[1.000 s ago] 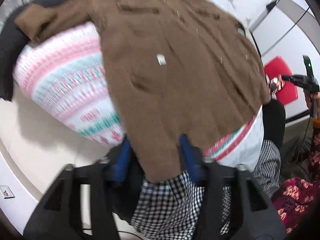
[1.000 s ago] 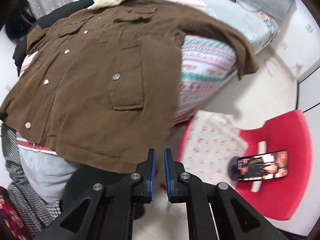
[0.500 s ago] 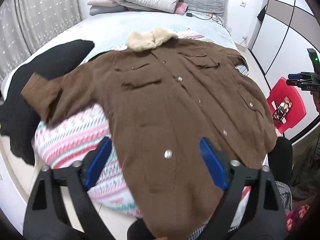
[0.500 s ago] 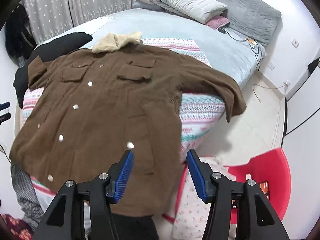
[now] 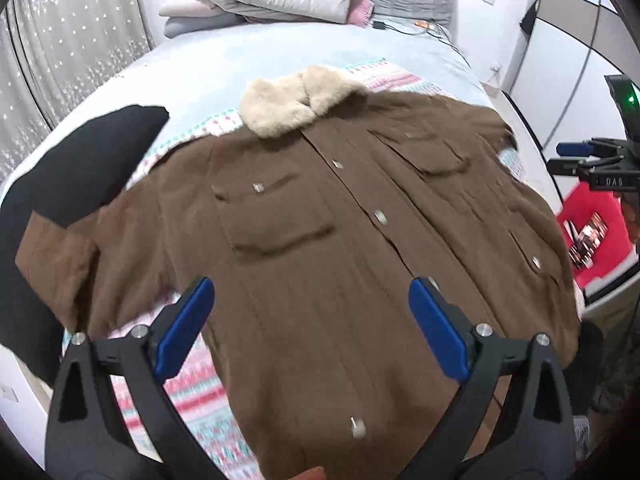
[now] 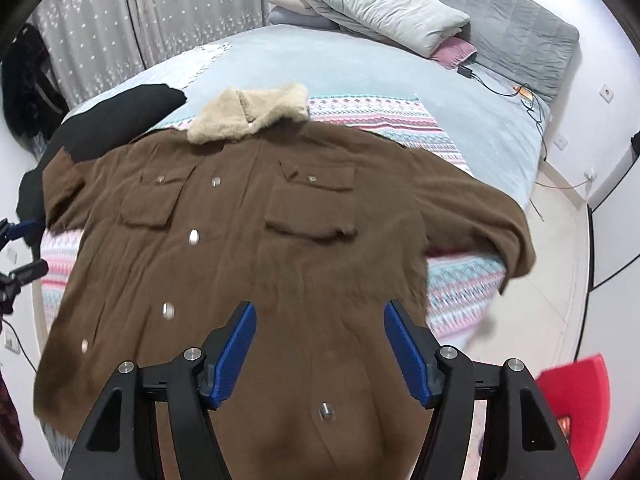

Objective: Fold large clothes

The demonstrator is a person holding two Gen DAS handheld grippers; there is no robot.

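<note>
A large brown jacket (image 5: 340, 248) with a cream fur collar (image 5: 292, 100) lies face up on the bed, buttons closed, sleeves spread to both sides. It also shows in the right wrist view (image 6: 256, 248), collar (image 6: 248, 112) at the far end. My left gripper (image 5: 310, 320) is open and empty, held above the jacket's lower front. My right gripper (image 6: 320, 344) is open and empty above the jacket's hem. The right gripper also shows at the far right of the left wrist view (image 5: 592, 160).
A patterned pink and teal blanket (image 6: 460, 280) lies under the jacket on the grey-blue bed (image 6: 360, 68). A black garment (image 5: 80, 160) lies by the left sleeve. Pillows (image 6: 380, 8) sit at the head. A red chair (image 6: 576, 400) stands at the right.
Both grippers have opened and let go of the jacket's hem. They have risen and tilted up, so the whole jacket and the bed's head now show.
</note>
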